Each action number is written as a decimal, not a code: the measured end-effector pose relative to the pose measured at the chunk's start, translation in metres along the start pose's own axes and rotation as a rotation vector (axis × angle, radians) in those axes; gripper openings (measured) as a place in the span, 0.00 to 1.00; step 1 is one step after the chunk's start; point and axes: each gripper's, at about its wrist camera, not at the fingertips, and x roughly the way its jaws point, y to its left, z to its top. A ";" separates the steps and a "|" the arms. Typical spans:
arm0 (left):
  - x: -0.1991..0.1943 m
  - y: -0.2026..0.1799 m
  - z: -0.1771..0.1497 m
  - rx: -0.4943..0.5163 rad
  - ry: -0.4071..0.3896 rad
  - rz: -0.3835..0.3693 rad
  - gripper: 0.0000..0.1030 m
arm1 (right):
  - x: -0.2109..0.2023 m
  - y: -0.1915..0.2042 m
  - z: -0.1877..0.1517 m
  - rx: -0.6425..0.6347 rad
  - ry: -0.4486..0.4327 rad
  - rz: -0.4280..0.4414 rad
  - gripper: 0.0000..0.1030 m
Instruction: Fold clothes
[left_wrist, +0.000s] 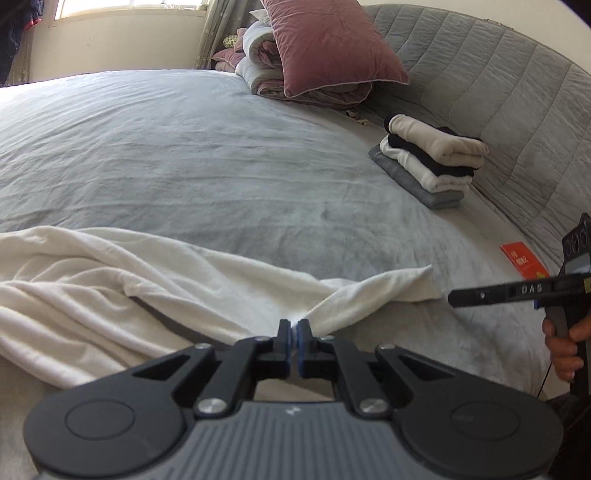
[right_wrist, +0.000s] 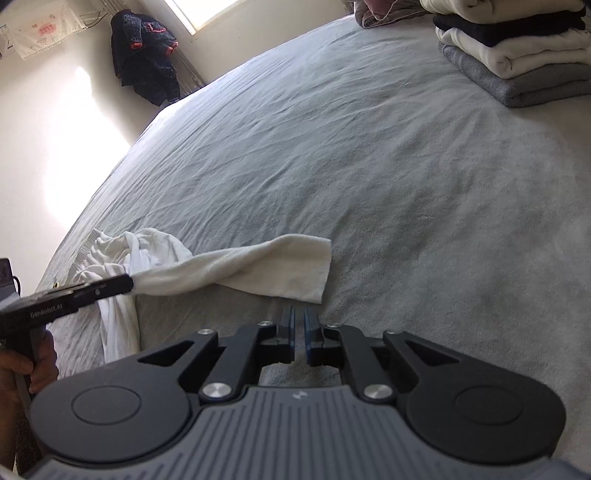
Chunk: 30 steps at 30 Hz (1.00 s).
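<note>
A white garment (left_wrist: 110, 280) lies rumpled on the grey bed sheet (left_wrist: 184, 147), with one sleeve (right_wrist: 258, 266) stretched out to the right. My left gripper (left_wrist: 294, 325) is shut on a pinch of the white fabric where the sleeve meets the body; in the right wrist view the left gripper (right_wrist: 129, 284) shows from the side with cloth bunched at its tip. My right gripper (right_wrist: 299, 314) hovers just short of the sleeve's cuff end, jaws a narrow gap apart with nothing between them. Side-on in the left wrist view, the right gripper (left_wrist: 452, 297) sits right of the cuff.
A stack of folded clothes (left_wrist: 428, 162) sits by the quilted grey headboard (left_wrist: 498, 92). A mauve pillow (left_wrist: 328, 48) leans on rolled bedding at the back. A red card (left_wrist: 524, 260) lies near the bed's right edge. Dark clothing (right_wrist: 147, 62) hangs in the room's corner.
</note>
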 end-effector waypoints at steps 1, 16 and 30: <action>0.000 0.001 -0.005 0.006 0.015 0.010 0.03 | -0.003 -0.002 0.001 0.008 -0.012 -0.001 0.16; 0.029 -0.030 0.004 0.035 0.016 -0.055 0.39 | 0.003 0.001 0.018 0.069 -0.057 -0.002 0.42; 0.077 -0.083 0.014 0.105 0.077 -0.239 0.37 | 0.000 -0.020 0.019 0.144 -0.067 -0.015 0.43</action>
